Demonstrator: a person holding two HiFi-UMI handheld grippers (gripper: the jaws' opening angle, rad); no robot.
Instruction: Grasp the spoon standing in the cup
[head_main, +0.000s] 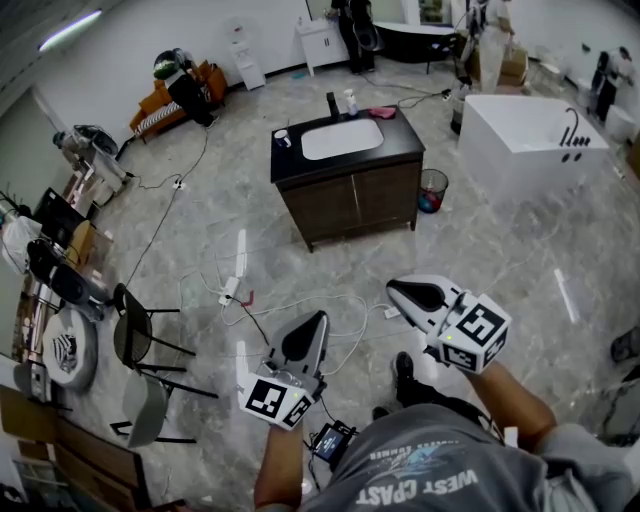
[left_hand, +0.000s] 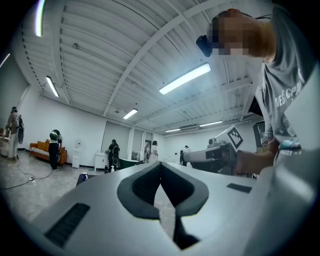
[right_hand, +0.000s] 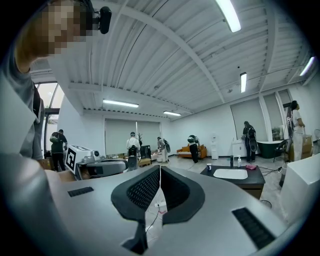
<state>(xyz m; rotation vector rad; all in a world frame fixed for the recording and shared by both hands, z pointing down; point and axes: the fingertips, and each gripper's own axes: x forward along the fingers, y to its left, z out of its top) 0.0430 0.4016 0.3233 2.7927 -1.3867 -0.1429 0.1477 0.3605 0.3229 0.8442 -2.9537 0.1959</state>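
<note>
The cup (head_main: 283, 137) stands on the left end of a dark vanity counter (head_main: 400, 131) with a white sink, far across the floor from me. It is small in the right gripper view (right_hand: 209, 167) and in the left gripper view (left_hand: 84, 176); a spoon in it is too small to make out. My left gripper (head_main: 320, 318) is held low in front of me, jaws shut and empty (left_hand: 160, 166). My right gripper (head_main: 392, 287) is beside it, also shut on nothing (right_hand: 160, 168). Both point toward the vanity.
A white bathtub (head_main: 530, 135) stands right of the vanity, with a waste bin (head_main: 432, 190) between them. Cables and a power strip (head_main: 240, 290) trail over the marble floor. A black chair (head_main: 140, 345) and cluttered gear sit at the left. A faucet (head_main: 332, 104), bottle (head_main: 350, 100) and pink cloth (head_main: 382, 112) share the counter.
</note>
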